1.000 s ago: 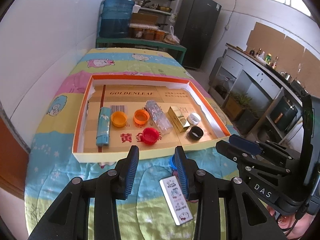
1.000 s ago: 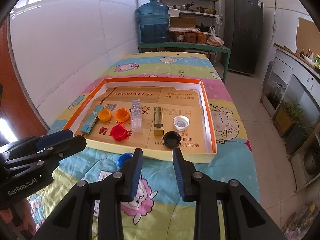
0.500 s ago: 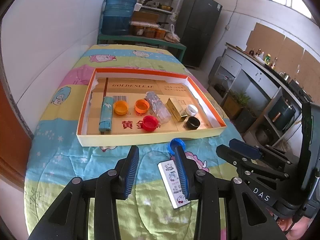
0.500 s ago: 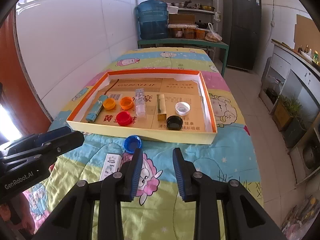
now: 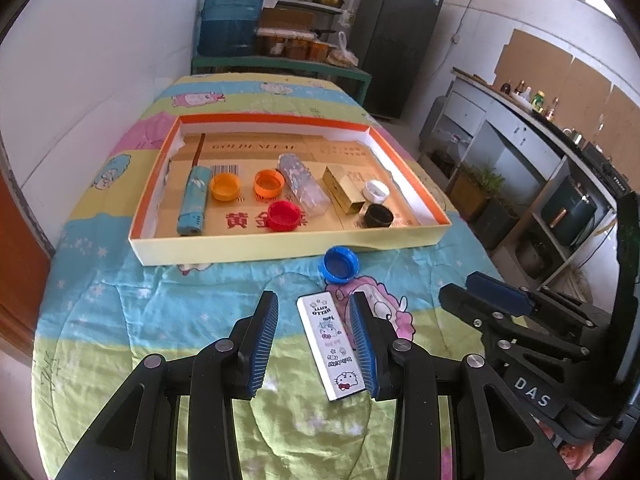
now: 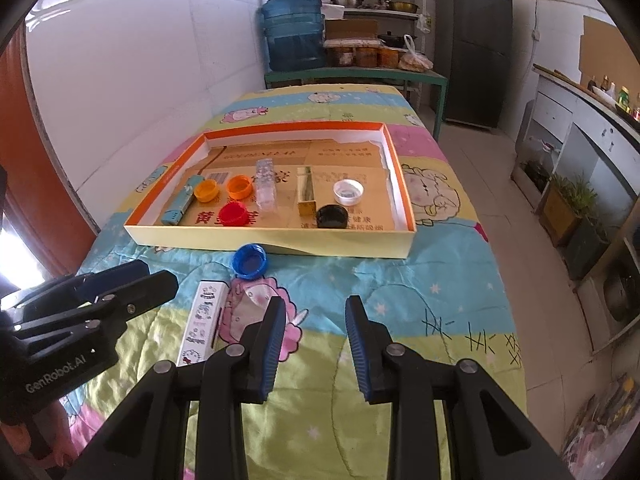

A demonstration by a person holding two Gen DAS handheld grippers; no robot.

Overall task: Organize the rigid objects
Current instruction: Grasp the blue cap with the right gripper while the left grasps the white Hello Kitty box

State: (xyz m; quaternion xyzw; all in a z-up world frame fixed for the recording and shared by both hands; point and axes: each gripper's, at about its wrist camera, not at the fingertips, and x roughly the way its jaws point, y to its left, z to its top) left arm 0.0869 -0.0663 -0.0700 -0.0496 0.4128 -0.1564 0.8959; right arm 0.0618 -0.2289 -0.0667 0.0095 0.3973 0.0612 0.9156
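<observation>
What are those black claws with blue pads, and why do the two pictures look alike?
They are hand-held grippers; a person carries one in each hand, each with its own camera. One picture looks along the left gripper, the other along the right gripper. Both are open and hold nothing. On the cartoon blanket sits a shallow cardboard tray holding bottle caps and small boxes. Outside it lie a blue cap and a white Hello Kitty box.
</observation>
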